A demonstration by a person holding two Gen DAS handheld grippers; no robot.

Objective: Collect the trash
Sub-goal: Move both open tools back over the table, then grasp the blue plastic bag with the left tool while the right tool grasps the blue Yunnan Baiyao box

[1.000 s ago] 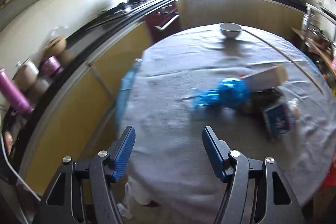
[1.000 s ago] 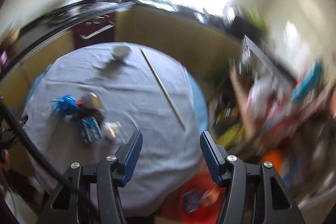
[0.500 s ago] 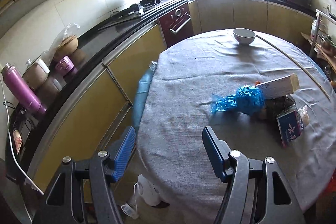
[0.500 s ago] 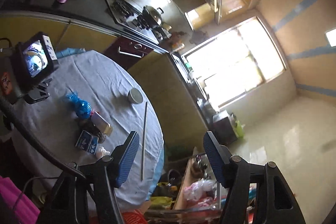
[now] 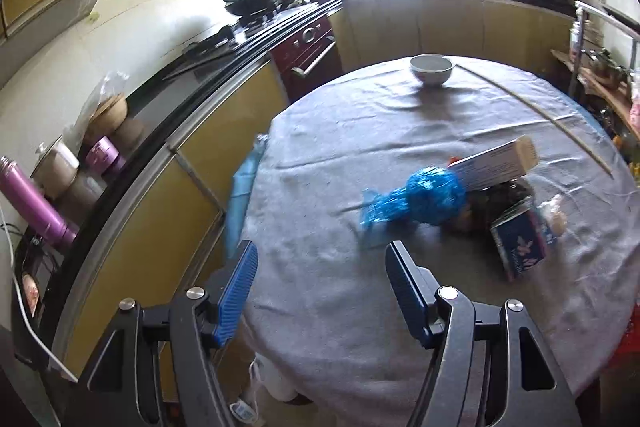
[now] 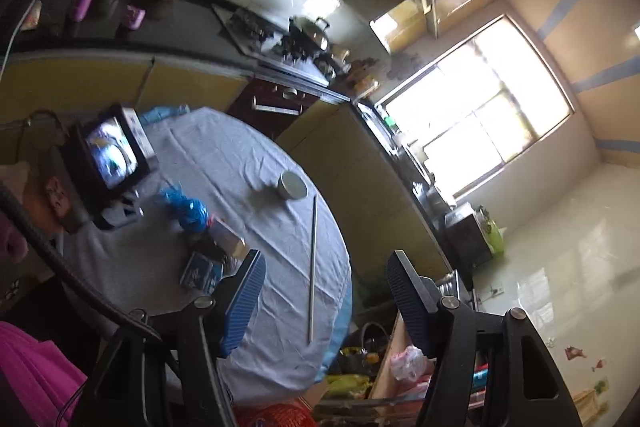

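Nothing is collected yet: blue bag (image 5: 434, 195) and boxes (image 5: 518, 247) lie mid-right on the worktop (image 5: 328, 291); both grippers' jaws wide, empty.

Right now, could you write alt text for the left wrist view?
The open left gripper hovers over a round grey-clothed table, facing a crumpled blue plastic bag, a long white carton and a dark blue box. A white bowl stands beyond.

Grey tablecloth (image 5: 328, 155), blue crumpled bag (image 5: 428, 193), white bowl (image 5: 431, 69).
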